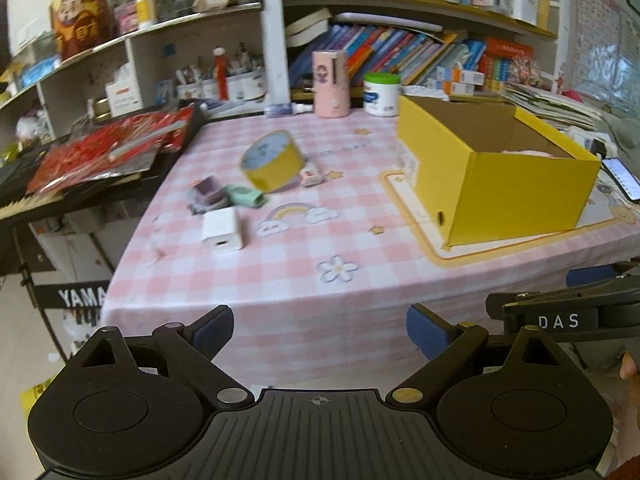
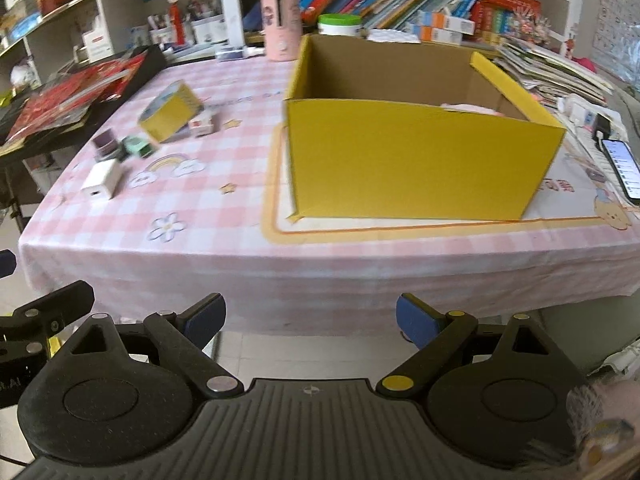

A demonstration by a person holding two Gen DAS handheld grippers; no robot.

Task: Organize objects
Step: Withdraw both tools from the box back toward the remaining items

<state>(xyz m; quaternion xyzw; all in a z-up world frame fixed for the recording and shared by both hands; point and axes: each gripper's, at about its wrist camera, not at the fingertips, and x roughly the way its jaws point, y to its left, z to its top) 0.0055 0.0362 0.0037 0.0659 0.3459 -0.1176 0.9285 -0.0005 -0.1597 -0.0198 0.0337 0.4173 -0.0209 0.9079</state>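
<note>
Yellow box (image 2: 420, 168): open-topped, at twelve o'clock of the right gripper (image 2: 310, 322), ready to take items.
Loose items: charger (image 1: 222, 228), tape roll (image 1: 272, 166), clustered at eleven o'clock, likely awaiting sorting.
Left gripper (image 1: 320, 332): spread wide, empty.
Right gripper: wide, empty, short of the table (image 2: 240, 276).

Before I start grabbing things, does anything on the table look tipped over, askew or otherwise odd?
The round yellow tin sits tilted, propped on the small items beside it instead of lying flat. The yellow box lies slightly crooked on its mat. Nothing looks spilled or damaged.
</note>
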